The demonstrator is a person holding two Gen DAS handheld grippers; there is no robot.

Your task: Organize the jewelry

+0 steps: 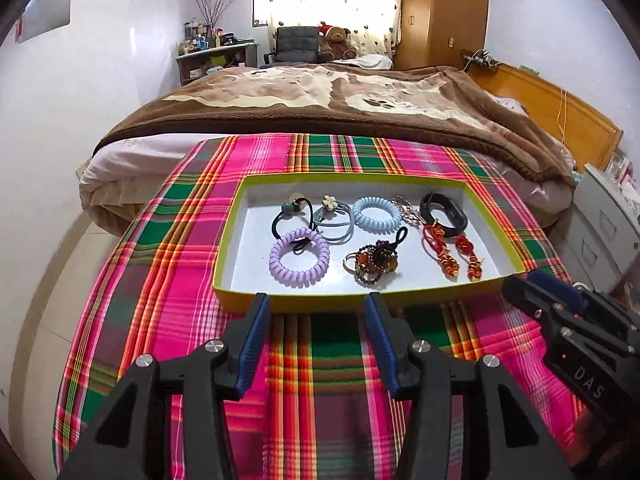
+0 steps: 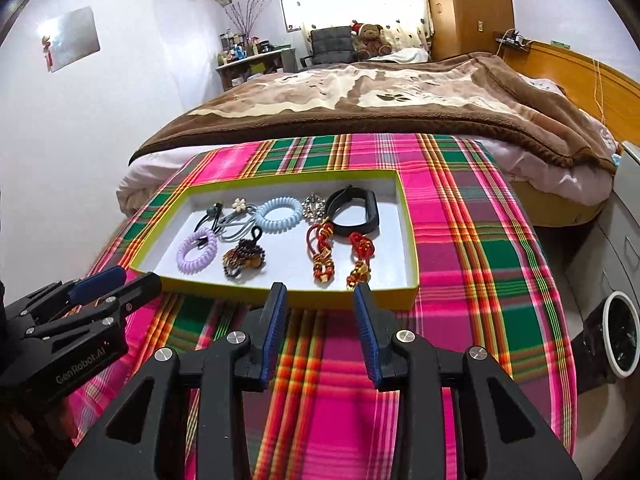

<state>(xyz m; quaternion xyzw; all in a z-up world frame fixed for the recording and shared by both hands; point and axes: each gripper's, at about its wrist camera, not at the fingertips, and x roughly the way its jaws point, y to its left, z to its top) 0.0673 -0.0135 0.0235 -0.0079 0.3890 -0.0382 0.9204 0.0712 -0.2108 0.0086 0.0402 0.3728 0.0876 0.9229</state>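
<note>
A shallow yellow-rimmed box with a white floor lies on a plaid cloth. In it are a purple coil hair tie, a blue coil tie, black and grey elastics, a dark bead bracelet, two red knotted charms, a sparkly brooch and a black band. My left gripper is open and empty just in front of the box. My right gripper is open and empty at the box's near right rim.
The pink, green and orange plaid cloth covers the foot of a bed with a brown blanket. A grey drawer cabinet and a bin stand to the right. A wall is at the left.
</note>
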